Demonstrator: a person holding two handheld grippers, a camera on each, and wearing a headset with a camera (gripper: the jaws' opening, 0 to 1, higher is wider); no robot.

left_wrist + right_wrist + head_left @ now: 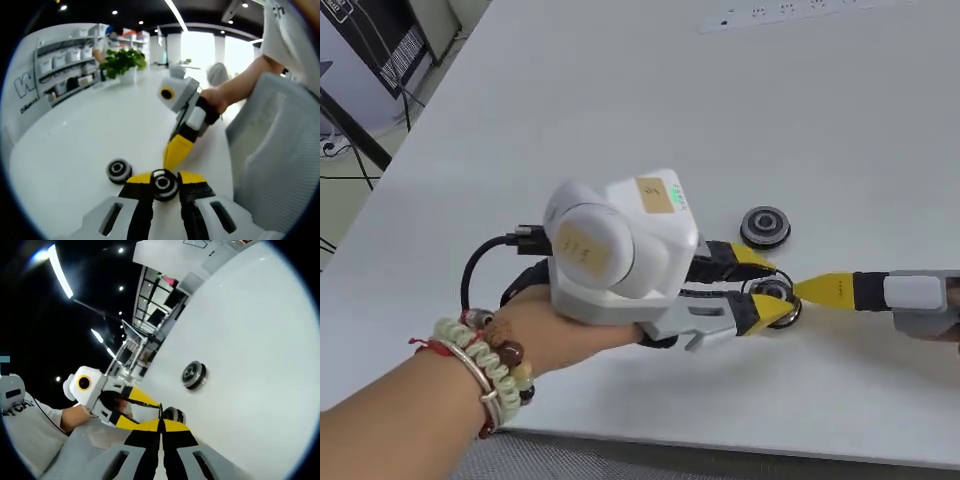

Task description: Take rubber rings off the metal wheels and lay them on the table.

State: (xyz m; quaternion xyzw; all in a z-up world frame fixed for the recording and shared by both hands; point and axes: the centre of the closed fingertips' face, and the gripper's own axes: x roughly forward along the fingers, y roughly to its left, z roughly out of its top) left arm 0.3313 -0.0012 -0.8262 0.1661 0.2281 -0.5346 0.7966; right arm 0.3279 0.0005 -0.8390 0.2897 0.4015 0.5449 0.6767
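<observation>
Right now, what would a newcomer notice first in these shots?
The left gripper, low in the head view, is clamped on a metal wheel on the white table. The right gripper points in from the right, jaws shut, its yellow tip at that wheel's rim; whether it pinches the rubber cannot be told. A second wheel lies free just beyond them.

You can read only a large "W" on the white wall (24, 100) in your left gripper view; the smaller line under it is too blurred to read. The tan sticker (656, 195) on your left gripper (772, 288) carries marks too small to read.
</observation>
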